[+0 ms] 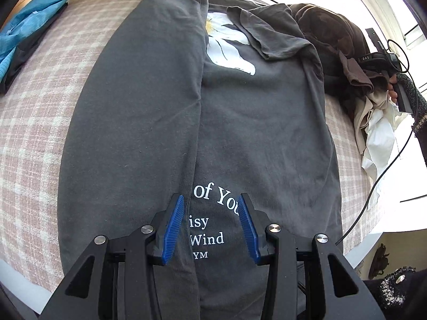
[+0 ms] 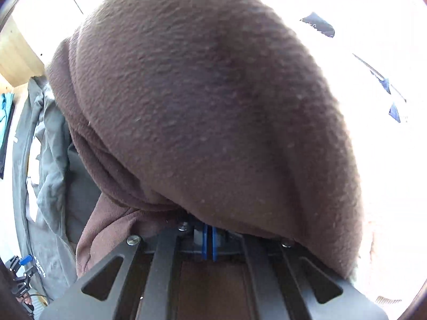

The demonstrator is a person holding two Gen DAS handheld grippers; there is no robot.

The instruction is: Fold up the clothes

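A dark grey T-shirt [image 1: 253, 122] with a white daisy print and white lettering lies flat on the checked bed cover [image 1: 40, 122]. Its left side is folded over the middle, and a sleeve [image 1: 261, 24] lies folded near the top. My left gripper [image 1: 210, 213] is open and empty just above the lettering at the shirt's near end. My right gripper [image 2: 209, 236] has its blue pads together, buried under a brown fleece garment [image 2: 213, 93] that drapes over it and fills the right wrist view. It also shows in the left wrist view [image 1: 379, 58], at the pile's edge.
A pile of brown, beige and white clothes [image 1: 368, 112] lies at the bed's right edge by the bright window. Folded blue and dark garments [image 1: 29, 32] sit at the far left. A black cable [image 1: 384, 165] runs along the right. The grey shirt also shows in the right wrist view [image 2: 45, 176].
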